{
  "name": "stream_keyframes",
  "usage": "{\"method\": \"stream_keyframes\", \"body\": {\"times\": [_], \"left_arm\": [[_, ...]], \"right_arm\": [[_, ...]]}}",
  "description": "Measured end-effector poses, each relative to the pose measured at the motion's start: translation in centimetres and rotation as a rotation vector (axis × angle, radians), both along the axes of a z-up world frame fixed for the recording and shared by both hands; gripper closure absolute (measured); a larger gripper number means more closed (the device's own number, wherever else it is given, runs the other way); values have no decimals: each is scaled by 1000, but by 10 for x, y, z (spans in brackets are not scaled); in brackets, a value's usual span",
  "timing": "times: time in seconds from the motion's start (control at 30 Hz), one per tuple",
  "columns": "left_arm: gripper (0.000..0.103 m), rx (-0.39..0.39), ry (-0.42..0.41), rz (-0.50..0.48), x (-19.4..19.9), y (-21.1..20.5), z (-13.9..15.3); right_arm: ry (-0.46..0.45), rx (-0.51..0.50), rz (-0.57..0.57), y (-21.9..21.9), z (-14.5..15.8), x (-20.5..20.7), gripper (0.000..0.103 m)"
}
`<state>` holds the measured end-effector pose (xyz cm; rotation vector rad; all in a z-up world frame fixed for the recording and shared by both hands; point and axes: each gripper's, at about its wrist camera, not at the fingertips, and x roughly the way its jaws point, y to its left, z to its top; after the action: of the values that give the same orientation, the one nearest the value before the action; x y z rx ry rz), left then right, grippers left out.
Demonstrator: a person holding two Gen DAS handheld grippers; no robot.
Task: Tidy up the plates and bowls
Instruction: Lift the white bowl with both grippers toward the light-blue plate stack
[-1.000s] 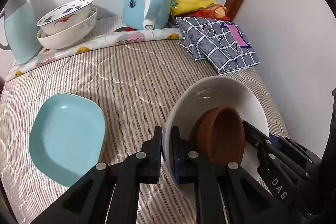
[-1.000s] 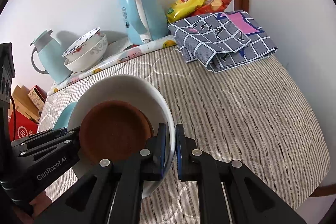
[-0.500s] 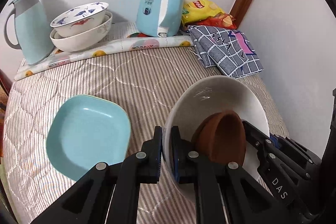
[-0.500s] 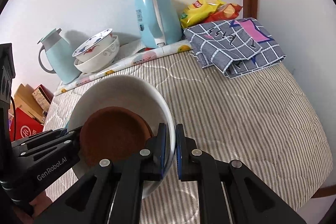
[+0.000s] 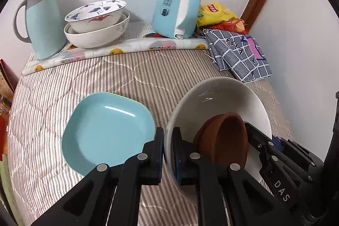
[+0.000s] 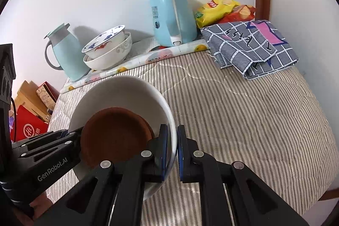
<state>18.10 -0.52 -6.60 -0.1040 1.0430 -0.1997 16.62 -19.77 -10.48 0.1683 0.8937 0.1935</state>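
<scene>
A large white bowl (image 5: 220, 96) with a small brown bowl (image 5: 224, 139) inside is held above the striped table by both grippers. My left gripper (image 5: 168, 147) is shut on its left rim. My right gripper (image 6: 172, 145) is shut on its right rim; the white bowl (image 6: 118, 90) and brown bowl (image 6: 114, 135) show there too. A light blue square plate (image 5: 108, 130) lies on the table left of the bowl. Two stacked patterned bowls (image 5: 97, 22) stand at the back left, also in the right wrist view (image 6: 108, 48).
At the back stand a teal jug (image 5: 42, 20), a blue kettle (image 5: 178, 7), snack bags (image 5: 220, 16) and a folded checked cloth (image 5: 239, 54). A fruit-print mat (image 5: 127, 50) runs along the back. Walls close the back and right. Boxes (image 6: 29, 118) sit beyond the left edge.
Both grippers have carried the white bowl back and leftward; the back objects and blue plate have shifted right in view. The grip has not changed.
</scene>
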Motion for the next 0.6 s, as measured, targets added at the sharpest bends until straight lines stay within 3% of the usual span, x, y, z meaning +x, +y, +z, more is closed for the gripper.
{"method": "stream_keyframes", "body": {"times": [0.6], "left_arm": [[94, -15, -2, 41, 2, 40, 2]], "right_arm": [[-9, -5, 36, 38, 3, 5, 94]]}}
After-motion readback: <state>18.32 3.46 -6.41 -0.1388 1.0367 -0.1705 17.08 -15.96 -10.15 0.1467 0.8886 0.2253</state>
